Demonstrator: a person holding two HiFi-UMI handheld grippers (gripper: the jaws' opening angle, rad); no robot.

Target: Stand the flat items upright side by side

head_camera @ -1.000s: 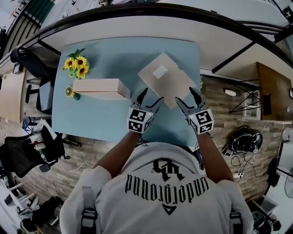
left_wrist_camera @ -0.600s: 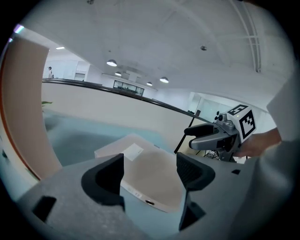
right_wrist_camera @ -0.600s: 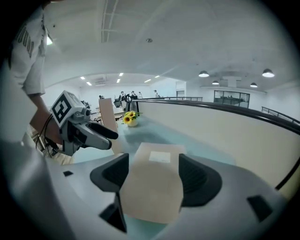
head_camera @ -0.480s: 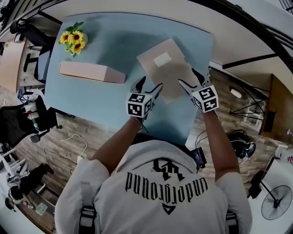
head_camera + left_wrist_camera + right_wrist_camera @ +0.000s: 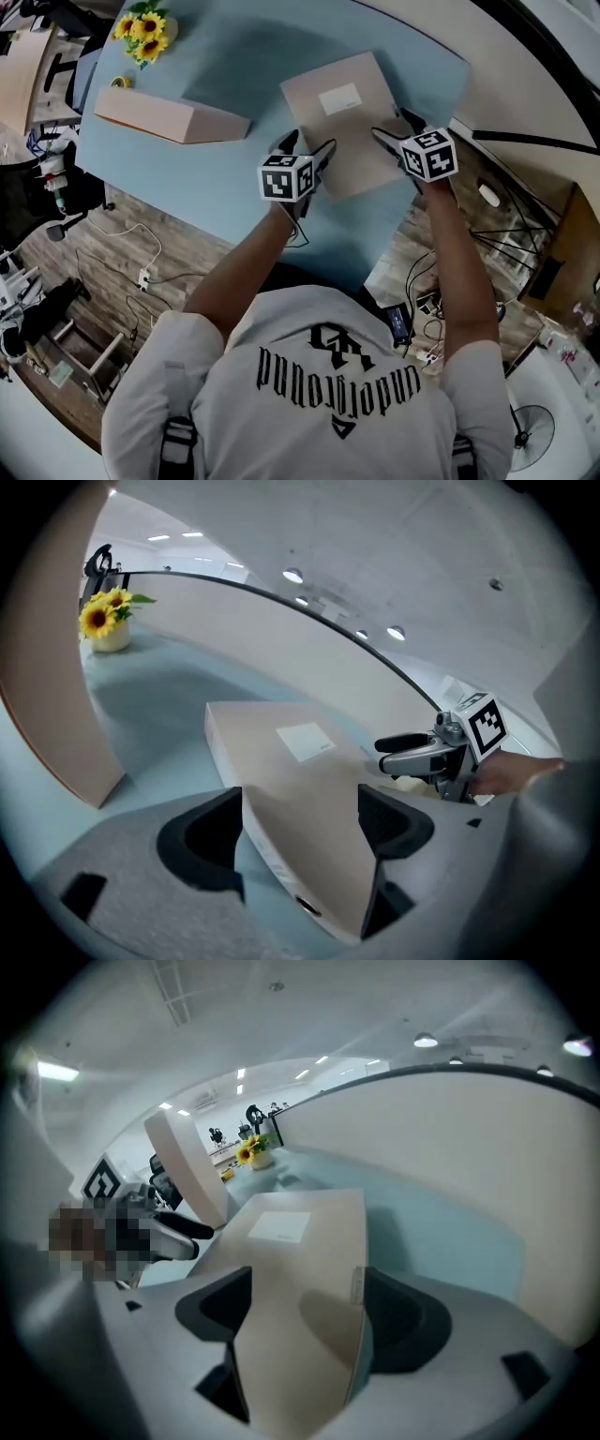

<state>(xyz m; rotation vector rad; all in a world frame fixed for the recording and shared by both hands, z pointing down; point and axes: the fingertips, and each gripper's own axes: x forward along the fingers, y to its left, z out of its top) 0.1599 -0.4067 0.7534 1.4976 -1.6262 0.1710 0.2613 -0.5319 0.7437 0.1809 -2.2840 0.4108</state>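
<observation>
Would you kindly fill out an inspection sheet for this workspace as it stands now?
Surface: light blue table, mostly bare.
Job's things: flat box lying label up; upright box standing on its long edge, apart to its left.
Clutter: sunflowers at the table's far left corner.
Grippers: left gripper and right gripper open, jaws just opened wider, each with the flat box's near end between them, not gripping it.
Cables: floor cables beside the table.
Surroundings: wooden floor, fan.

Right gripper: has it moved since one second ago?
Yes. The right gripper went forward to the flat box, whose edge lies between its jaws, just opened wider.
</observation>
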